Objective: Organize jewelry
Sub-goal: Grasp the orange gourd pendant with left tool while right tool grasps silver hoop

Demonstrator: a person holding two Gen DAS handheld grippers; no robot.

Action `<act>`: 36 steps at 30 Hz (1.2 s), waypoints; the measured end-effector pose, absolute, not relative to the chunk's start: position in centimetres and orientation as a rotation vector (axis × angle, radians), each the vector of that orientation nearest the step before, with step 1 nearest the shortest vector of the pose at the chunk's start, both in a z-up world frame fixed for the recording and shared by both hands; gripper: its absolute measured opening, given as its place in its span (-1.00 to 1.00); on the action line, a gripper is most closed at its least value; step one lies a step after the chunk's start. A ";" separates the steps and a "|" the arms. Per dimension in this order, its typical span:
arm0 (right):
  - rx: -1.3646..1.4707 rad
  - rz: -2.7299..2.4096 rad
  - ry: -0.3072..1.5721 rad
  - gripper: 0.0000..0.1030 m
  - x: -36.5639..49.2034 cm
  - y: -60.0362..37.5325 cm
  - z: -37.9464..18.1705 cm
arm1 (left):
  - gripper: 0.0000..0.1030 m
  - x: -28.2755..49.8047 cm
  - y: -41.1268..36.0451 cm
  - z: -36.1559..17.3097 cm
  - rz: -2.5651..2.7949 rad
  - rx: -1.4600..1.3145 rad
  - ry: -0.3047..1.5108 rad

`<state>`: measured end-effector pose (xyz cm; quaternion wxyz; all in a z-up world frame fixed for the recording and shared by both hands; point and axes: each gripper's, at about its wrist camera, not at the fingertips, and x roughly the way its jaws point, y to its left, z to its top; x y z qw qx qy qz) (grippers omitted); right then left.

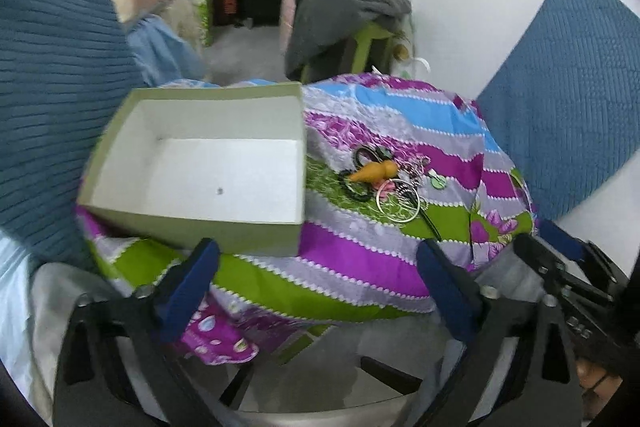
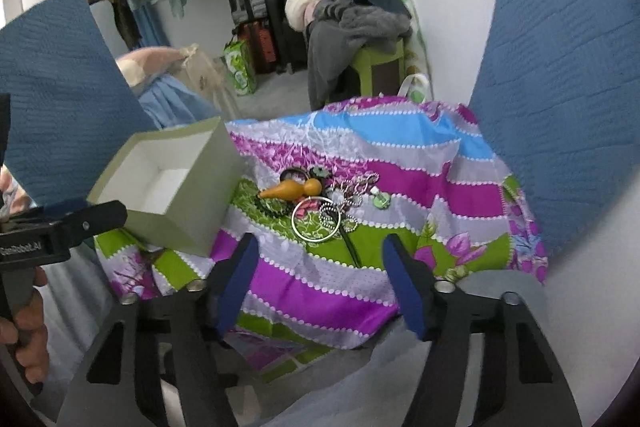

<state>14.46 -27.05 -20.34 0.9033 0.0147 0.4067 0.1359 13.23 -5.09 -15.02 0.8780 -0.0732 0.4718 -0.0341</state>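
Left tongs (image 1: 316, 267) spread wide, holding nothing, near the empty grey-green cardboard box (image 1: 200, 163). Jewelry pile (image 2: 320, 205) (orange wooden pendant (image 2: 290, 189), silver hoop (image 2: 316, 223), bead chain) lies just right of the box on the striped floral cloth (image 2: 360, 291). Right tongs (image 2: 320, 263) also spread, empty, near the pile. Risk: tangled chains drag several pieces out together; soft cloth bunches under a pinch.

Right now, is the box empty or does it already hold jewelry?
Empty: the box shows only its bare white floor with one small dark speck; the jewelry pile lies beside it on the cloth.
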 end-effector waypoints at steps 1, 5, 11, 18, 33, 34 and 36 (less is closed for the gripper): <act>0.031 0.290 0.855 -0.11 15.1 -27.0 -21.0 | 0.73 13.7 -5.5 -15.4 -0.084 -0.153 0.997; 0.053 0.324 0.905 -0.22 17.4 -26.9 -23.1 | 0.47 15.4 -7.0 -16.7 -0.137 -0.143 1.024; 0.113 0.343 0.983 -0.32 21.4 -27.4 -26.2 | 0.40 18.5 -9.1 -18.2 -0.188 -0.120 1.031; 0.146 0.368 1.046 -0.46 25.4 -27.8 -29.2 | 0.40 22.8 -11.3 -21.6 -0.224 -0.092 1.102; 0.185 0.444 1.127 -0.71 30.1 -27.7 -33.6 | 0.36 29.1 -13.2 -26.6 -0.204 0.045 1.176; 0.188 0.450 1.129 -0.71 30.1 -27.7 -33.6 | 0.36 29.3 -13.2 -26.9 -0.200 0.050 1.180; 0.187 0.457 1.129 -0.71 30.0 -27.7 -33.6 | 0.35 29.6 -13.0 -27.4 -0.204 0.052 1.182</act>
